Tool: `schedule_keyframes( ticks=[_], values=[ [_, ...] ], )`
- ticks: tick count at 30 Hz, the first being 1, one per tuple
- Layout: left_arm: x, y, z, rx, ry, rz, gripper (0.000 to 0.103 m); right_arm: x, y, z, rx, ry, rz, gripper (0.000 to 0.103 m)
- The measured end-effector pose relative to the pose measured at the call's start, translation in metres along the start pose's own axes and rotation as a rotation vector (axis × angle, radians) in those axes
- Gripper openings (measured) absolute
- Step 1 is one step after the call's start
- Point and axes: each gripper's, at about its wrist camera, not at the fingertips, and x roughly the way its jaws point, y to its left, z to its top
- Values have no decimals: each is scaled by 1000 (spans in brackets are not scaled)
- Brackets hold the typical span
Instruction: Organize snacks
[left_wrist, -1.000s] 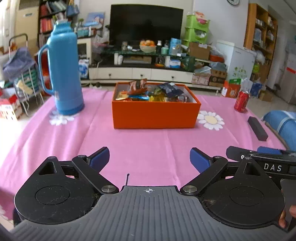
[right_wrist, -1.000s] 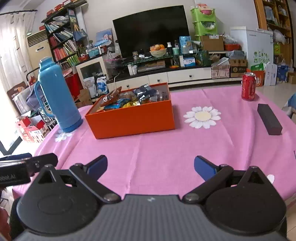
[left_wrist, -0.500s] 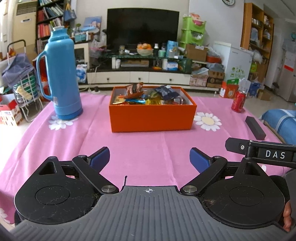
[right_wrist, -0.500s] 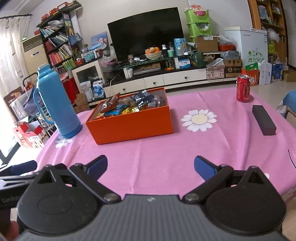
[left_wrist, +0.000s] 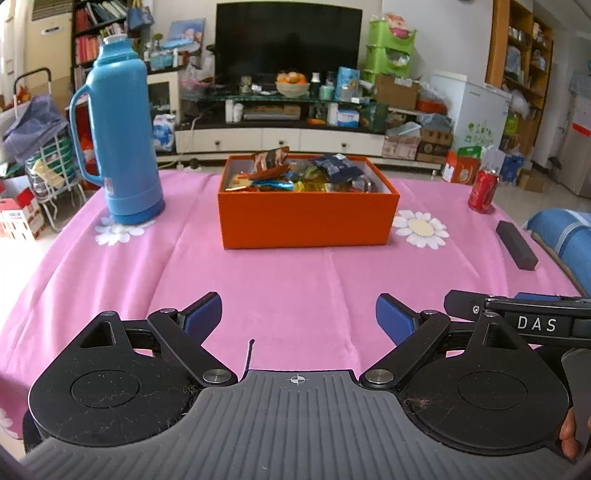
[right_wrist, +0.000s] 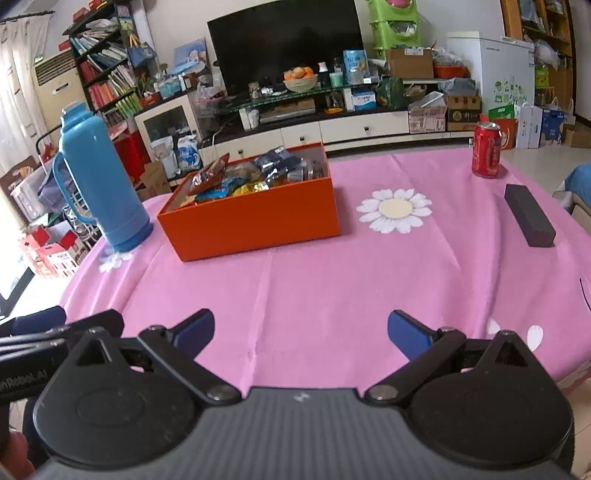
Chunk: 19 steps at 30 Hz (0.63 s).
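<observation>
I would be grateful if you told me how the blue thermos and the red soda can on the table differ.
The blue thermos is tall, with a side handle and a capped top; the red soda can is short, plain-sided, with a bare metal top. The thermos stands near the table's left edge beside the orange box; the can stands at the far right, apart from it. Both are upright on the pink tablecloth.

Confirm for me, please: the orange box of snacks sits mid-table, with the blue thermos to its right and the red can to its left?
The sides are swapped. In the left wrist view the blue thermos stands left of the orange box, and the red can stands to its right. The box does sit mid-table, filled with snack packets.
</observation>
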Motion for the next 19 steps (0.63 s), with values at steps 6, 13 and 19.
schedule_keyframes(
  ticks=[6, 13, 19],
  values=[
    [3, 3, 0, -11, 16, 5, 67, 3, 1, 0, 0, 17, 0, 100],
    [6, 5, -1, -21, 27, 16, 67, 5, 2, 0, -7, 27, 1, 100],
    [2, 8, 0, -37, 10, -1, 63, 7, 3, -1, -12, 34, -4, 100]
  ],
)
